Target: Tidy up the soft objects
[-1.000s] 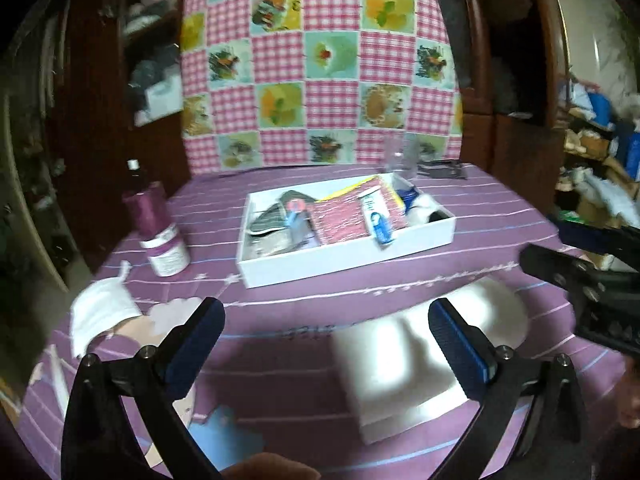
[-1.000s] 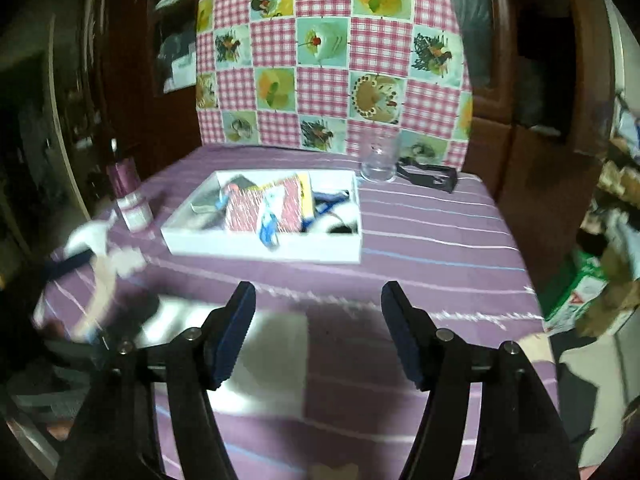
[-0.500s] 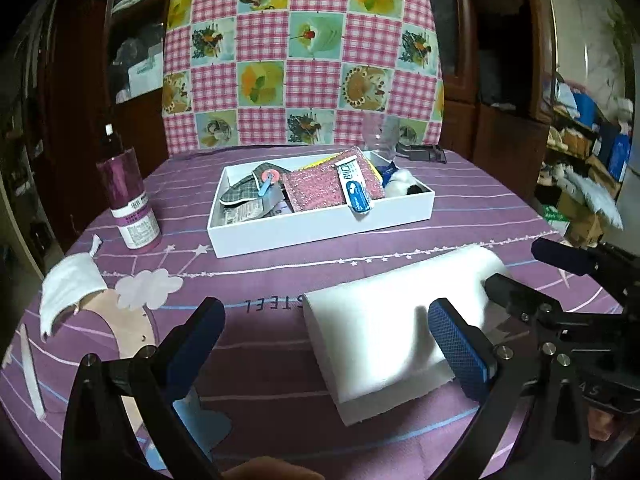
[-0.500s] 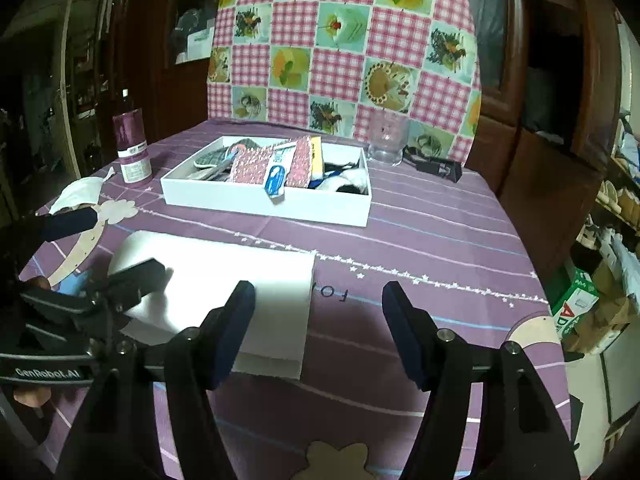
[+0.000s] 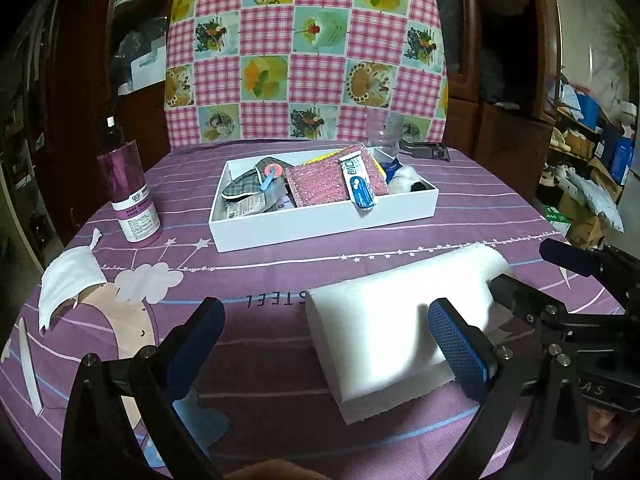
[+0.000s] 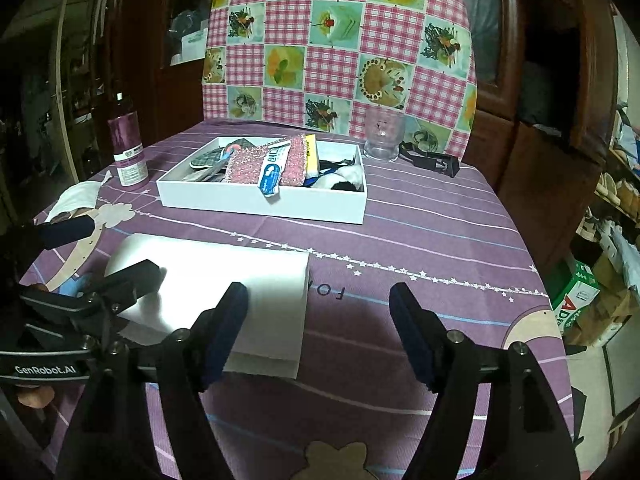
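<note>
Towel (image 5: 394, 328), white, folded, perhaps doubled

A folded cloth (image 5: 394, 328) lies flat on the worktop (image 5: 472, 208), nearest the cameras. Behind it sits a tray (image 5: 320, 220) holding a sponge (image 5: 334, 186), a tube (image 5: 358, 184) lying on top of it, and other items too crowded to identify. Left of the tray stands a bottle (image 5: 130, 192), with a crumpled tissue (image 5: 66, 280) before it. A glass (image 6: 383, 136) stands behind the tray's right end.

Looking low and close from table's (image 5: 480, 208) near edge toward far edge, angled down; sharing towel (image 5: 392, 320), box (image 6: 256, 204).
</note>
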